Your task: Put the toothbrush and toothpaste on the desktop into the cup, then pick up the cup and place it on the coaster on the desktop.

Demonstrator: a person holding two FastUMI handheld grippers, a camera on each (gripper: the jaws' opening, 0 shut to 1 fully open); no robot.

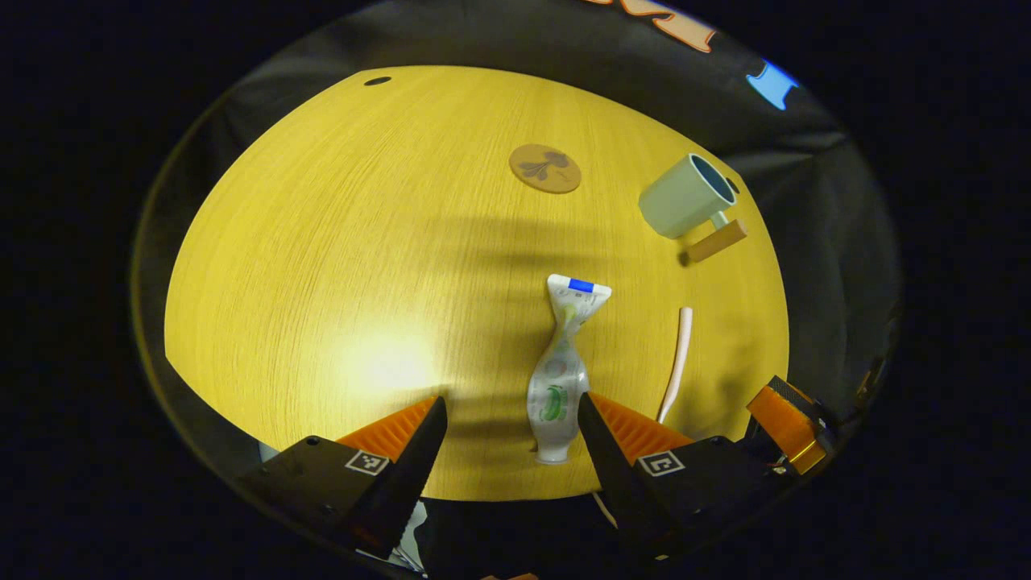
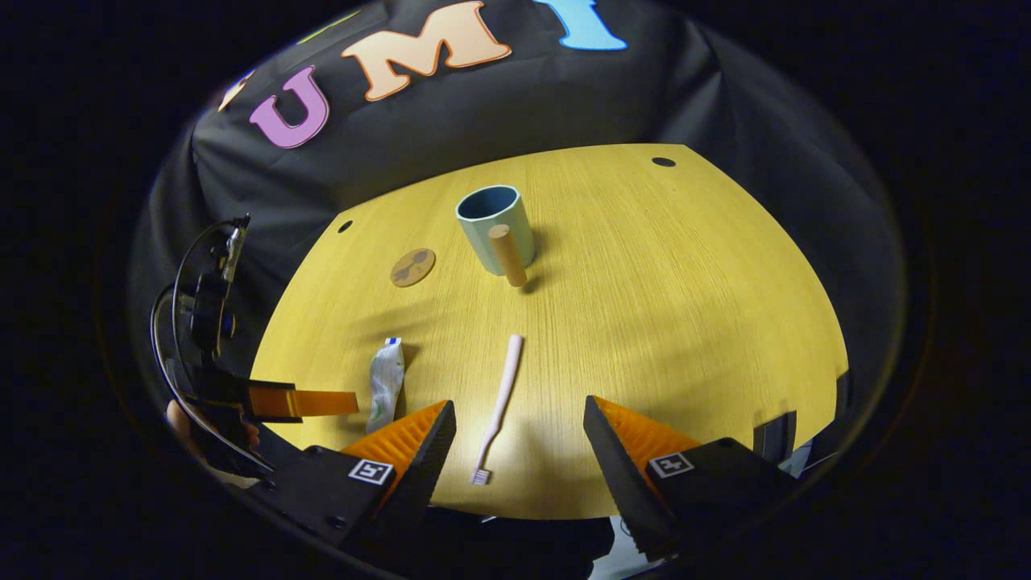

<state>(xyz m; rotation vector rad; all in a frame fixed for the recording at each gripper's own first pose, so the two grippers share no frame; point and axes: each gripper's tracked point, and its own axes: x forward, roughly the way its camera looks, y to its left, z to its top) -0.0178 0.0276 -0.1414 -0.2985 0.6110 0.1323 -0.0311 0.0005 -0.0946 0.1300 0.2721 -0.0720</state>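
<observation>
A white toothpaste tube (image 1: 564, 370) lies on the yellow wooden desktop (image 1: 338, 266), cap toward me, between the spread fingers of my left gripper (image 1: 512, 431), which is open and above it. A pale pink toothbrush (image 2: 501, 403) lies lengthwise in front of my right gripper (image 2: 519, 435), also open; its bristle end points toward me, nearer the left finger. The pale green cup (image 2: 494, 227) with a wooden handle stands upright farther back, and shows in the left gripper view as the cup (image 1: 686, 196). A round cork coaster (image 1: 545, 167) lies left of it, the coaster (image 2: 412, 267) in the right gripper view.
The other gripper (image 2: 298, 401) and a hand holding it show at the left of the right gripper view, beside the toothpaste (image 2: 385, 383). The toothbrush (image 1: 675, 364) lies right of the tube. Small dark holes (image 2: 663, 162) mark the desktop's far corners. Black cloth walls surround the desk.
</observation>
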